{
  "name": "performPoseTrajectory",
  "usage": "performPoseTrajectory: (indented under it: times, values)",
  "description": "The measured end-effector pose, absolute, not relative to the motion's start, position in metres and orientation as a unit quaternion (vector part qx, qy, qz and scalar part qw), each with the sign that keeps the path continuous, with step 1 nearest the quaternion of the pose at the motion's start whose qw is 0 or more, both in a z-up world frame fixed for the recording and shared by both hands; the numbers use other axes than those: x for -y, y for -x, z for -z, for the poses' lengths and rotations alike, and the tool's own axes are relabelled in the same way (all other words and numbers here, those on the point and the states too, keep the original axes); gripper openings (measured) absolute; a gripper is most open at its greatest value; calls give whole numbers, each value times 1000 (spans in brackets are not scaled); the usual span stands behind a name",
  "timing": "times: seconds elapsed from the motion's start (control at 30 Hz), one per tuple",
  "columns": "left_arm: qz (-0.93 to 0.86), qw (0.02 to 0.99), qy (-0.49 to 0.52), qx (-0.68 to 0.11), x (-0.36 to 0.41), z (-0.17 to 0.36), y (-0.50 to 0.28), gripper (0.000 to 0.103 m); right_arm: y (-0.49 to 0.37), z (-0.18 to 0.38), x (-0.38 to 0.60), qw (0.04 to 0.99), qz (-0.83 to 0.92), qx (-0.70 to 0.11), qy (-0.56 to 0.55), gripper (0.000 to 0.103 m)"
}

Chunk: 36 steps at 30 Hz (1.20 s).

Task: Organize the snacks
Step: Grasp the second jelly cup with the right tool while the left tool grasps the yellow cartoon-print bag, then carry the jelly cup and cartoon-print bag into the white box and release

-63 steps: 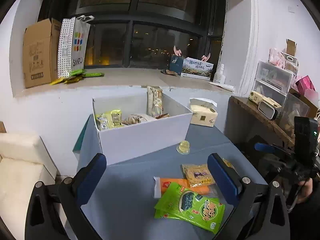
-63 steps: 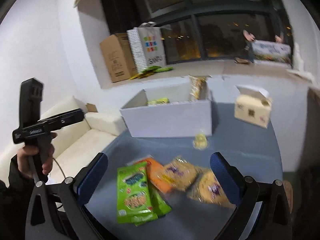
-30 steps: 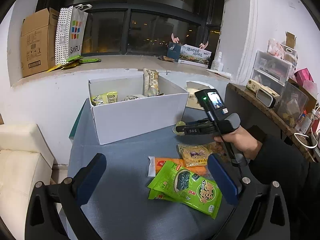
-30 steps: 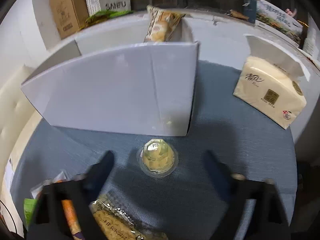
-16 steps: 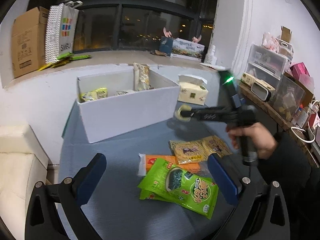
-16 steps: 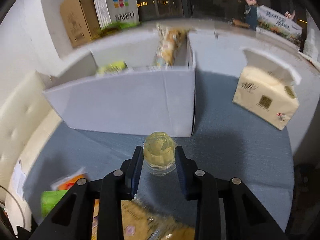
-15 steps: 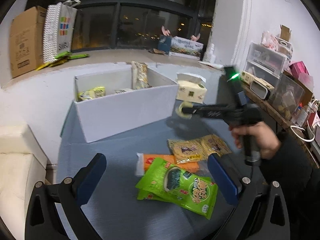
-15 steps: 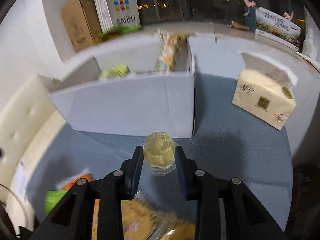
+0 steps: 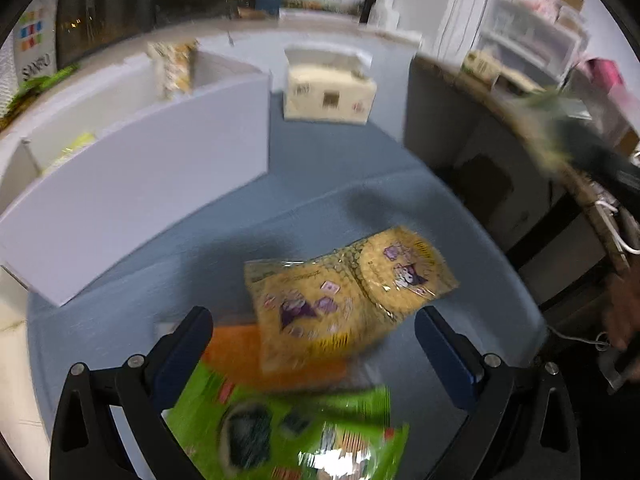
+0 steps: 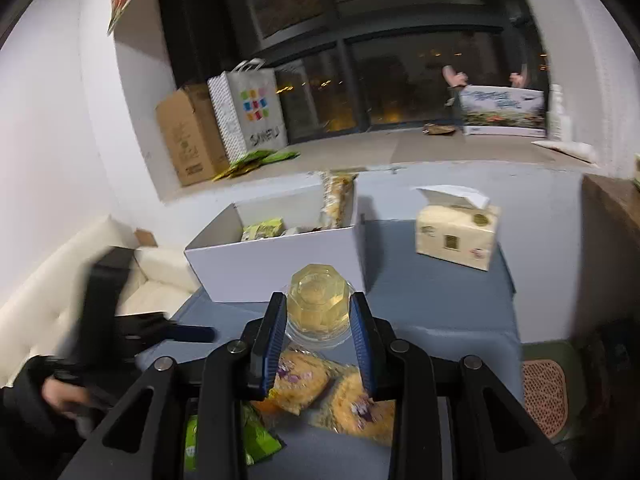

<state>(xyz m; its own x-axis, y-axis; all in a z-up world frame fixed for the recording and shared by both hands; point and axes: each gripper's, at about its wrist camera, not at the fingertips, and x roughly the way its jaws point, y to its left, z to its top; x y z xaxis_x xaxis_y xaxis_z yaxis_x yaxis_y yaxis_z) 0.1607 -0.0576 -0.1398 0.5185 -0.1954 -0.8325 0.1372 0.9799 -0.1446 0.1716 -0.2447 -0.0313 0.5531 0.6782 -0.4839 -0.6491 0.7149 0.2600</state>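
Note:
My right gripper (image 10: 318,312) is shut on a clear yellow jelly cup (image 10: 317,300) and holds it up in front of the white open box (image 10: 280,264), which has snack packs inside. My left gripper (image 9: 312,344) is open and empty, low over the snacks on the grey-blue table (image 9: 120,308): two yellow packs (image 9: 340,296), an orange pack (image 9: 240,348) and a green pack (image 9: 296,428). The left wrist view is blurred. The same box (image 9: 132,184) stands at the left in that view. In the right wrist view the yellow packs (image 10: 304,380) lie under the fingers.
A tissue pack (image 10: 456,232) stands on the table right of the box. A cardboard box (image 10: 188,136) and a paper bag (image 10: 252,108) stand on the window ledge. A white sofa (image 10: 80,272) is at the left, a shelf with bins (image 9: 528,52) at the right.
My right gripper has lifted the jelly cup off the table and drawn back and up. My left gripper has moved forward and down, close over the snack packs.

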Motion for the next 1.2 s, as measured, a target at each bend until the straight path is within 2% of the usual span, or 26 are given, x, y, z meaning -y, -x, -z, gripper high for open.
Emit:
performPoseTrajectory:
  times: [0.07, 0.13, 0.17, 0.33, 0.8, 1.1, 1.2]
  values:
    - [63, 858, 26, -510, 62, 157, -178, 102, -169, 31, 255, 885, -368, -283, -33, 35]
    - [66, 851, 38, -520, 65, 168, -188, 96, -166, 32, 267, 887, -361, -283, -46, 35]
    - [72, 847, 38, -525, 67, 173, -191, 76, -165, 33, 270, 887, -361, -284, -52, 35]
    - [83, 864, 39, -496, 62, 166, -181, 76, -164, 38, 279, 887, -356, -288, -58, 35]
    - [45, 954, 52, -290, -13, 47, -70, 76, -167, 39, 229, 867, -399, -296, -24, 35]
    - [-9, 973, 94, -210, -96, 6, -101, 76, -207, -2, 159, 850, -449, -277, -4, 35]
    - [-25, 971, 104, -214, -122, 6, -133, 76, -239, -13, 127, 848, -448, -284, 2, 35]
